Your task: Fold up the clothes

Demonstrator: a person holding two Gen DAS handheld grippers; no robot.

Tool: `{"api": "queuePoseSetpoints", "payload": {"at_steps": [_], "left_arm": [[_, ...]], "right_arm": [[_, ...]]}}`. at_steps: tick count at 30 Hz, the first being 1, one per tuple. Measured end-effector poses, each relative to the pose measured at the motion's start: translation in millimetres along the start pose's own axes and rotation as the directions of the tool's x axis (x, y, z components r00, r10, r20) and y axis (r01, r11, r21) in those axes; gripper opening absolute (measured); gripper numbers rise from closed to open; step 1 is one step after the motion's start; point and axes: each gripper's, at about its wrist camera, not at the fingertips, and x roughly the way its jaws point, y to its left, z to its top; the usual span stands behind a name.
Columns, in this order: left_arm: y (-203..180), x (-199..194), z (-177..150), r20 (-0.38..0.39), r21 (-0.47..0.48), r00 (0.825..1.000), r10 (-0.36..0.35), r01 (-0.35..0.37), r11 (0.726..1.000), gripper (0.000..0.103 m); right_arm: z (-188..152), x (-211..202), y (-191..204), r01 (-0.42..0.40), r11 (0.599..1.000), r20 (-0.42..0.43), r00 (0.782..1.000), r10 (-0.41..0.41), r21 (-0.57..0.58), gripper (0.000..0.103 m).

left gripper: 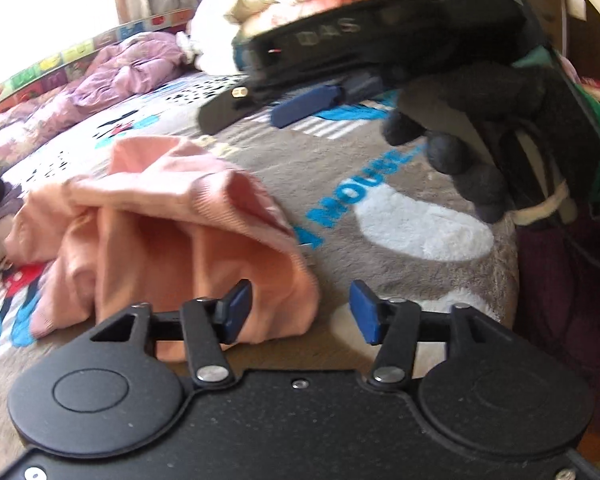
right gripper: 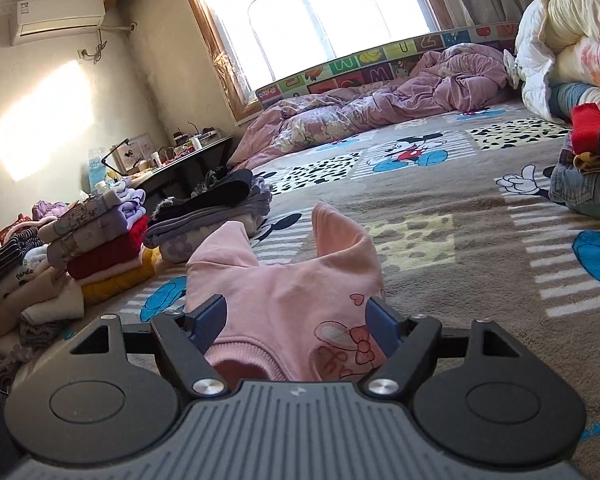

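A pink sweatshirt (left gripper: 168,236) lies crumpled on the patterned blanket (left gripper: 380,184). My left gripper (left gripper: 302,314) stands open just above its near edge; the left blue pad overlaps the fabric and nothing is gripped. In the right wrist view the same sweatshirt (right gripper: 296,296), with a printed bow and hearts, shows between and beyond the wide-apart fingers of my right gripper (right gripper: 296,322), which is open. The left wrist view also has the right gripper (left gripper: 240,120) hovering over the blanket past the sweatshirt, empty, held by a dark gloved hand (left gripper: 460,132).
Stacks of folded clothes (right gripper: 100,248) sit at the left of the bed, another stack (right gripper: 588,176) at the right. A rumpled purple quilt (right gripper: 380,104) and piled bedding (right gripper: 572,40) lie at the far side by the window. A cluttered desk (right gripper: 172,160) stands left.
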Motion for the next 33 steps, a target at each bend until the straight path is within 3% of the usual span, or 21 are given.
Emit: {"api": "queuePoseSetpoints", "payload": {"at_steps": [5,8,11,13,14,20,23,28,33], "left_arm": [[28,-16,-1,0.015,-0.153,0.998,0.055,-0.052,0.987,0.070],[45,-19,-3,0.031,-0.274,0.995,0.098,-0.086,0.958,0.071],[63,-21,-4,0.038,-0.419,0.989,0.141,-0.113,0.901,0.072],[73,-25,-4,0.042,-0.504,0.986,0.159,-0.116,0.856,0.083],[78,-28,-4,0.028,-0.546,0.983,0.181,-0.137,0.826,0.088],[92,-22,-5,-0.150,-0.681,0.949,0.277,-0.302,0.667,0.089],[98,-24,-10,-0.153,-0.737,0.946,0.287,-0.303,0.605,0.089],[97,-26,-10,-0.052,-0.804,0.953,0.298,-0.216,0.554,0.089],[106,-15,-14,-0.049,-0.831,0.963,0.265,-0.187,0.525,0.089]], "right_arm": [[10,4,36,0.002,0.994,-0.044,0.999,-0.006,-0.108,0.080],[18,12,63,0.008,0.980,-0.085,0.996,-0.025,-0.199,0.079],[27,25,86,0.016,0.956,-0.119,0.991,-0.053,-0.292,0.073],[33,35,102,0.023,0.931,-0.140,0.987,-0.079,-0.364,0.071],[36,41,109,0.024,0.917,-0.152,0.984,-0.092,-0.398,0.070],[53,86,143,0.008,0.849,-0.243,0.957,-0.160,-0.528,0.068],[57,113,154,-0.011,0.819,-0.296,0.935,-0.194,-0.574,0.068],[61,148,162,-0.045,0.789,-0.373,0.897,-0.238,-0.612,0.068],[67,174,163,-0.046,0.787,-0.407,0.873,-0.267,-0.615,0.067]]}}
